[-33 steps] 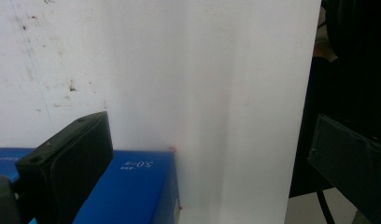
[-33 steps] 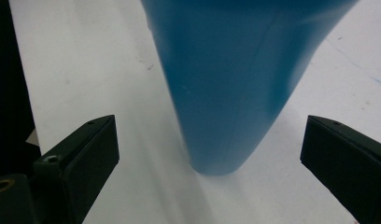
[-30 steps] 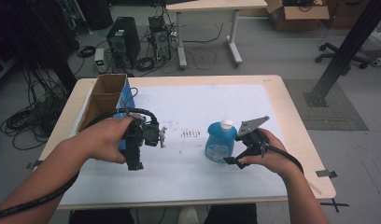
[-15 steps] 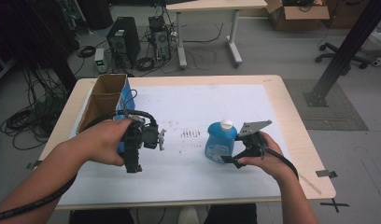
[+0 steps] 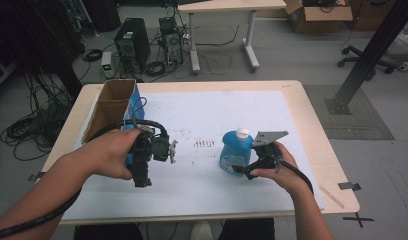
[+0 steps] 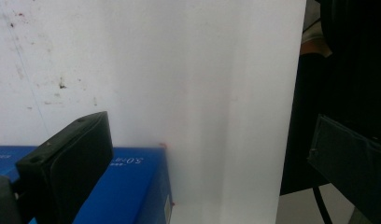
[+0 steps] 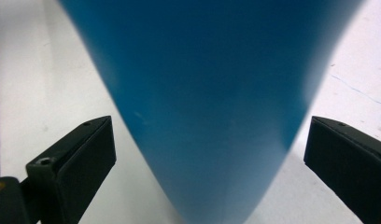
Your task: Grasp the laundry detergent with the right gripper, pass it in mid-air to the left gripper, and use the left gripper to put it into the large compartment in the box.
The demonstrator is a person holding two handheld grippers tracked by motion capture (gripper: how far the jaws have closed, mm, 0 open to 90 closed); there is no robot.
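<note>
**Right gripper closing in around the blue bottle, jaws wide**

The blue bottle with its white cap is standing upright on the white sheet that is covering the table, a little right of centre and toward the person's edge. The right gripper is sitting just beside the bottle's base on its right, with the person's right hand wrapping around its body. In the right gripper view the bottle is looming large and blurred between the two black jaws, which are standing wide apart with a strip of white sheet showing on each side of the bottle, so they are not pressing on it.

The left gripper is hanging above the sheet on the left, gripped by the left hand, well apart from the bottle and near the cardboard box with the blue side that is resting at the table's left edge. In the left gripper view its jaws are spread and holding nothing; a blue box is lying below them on the sheet
</note>
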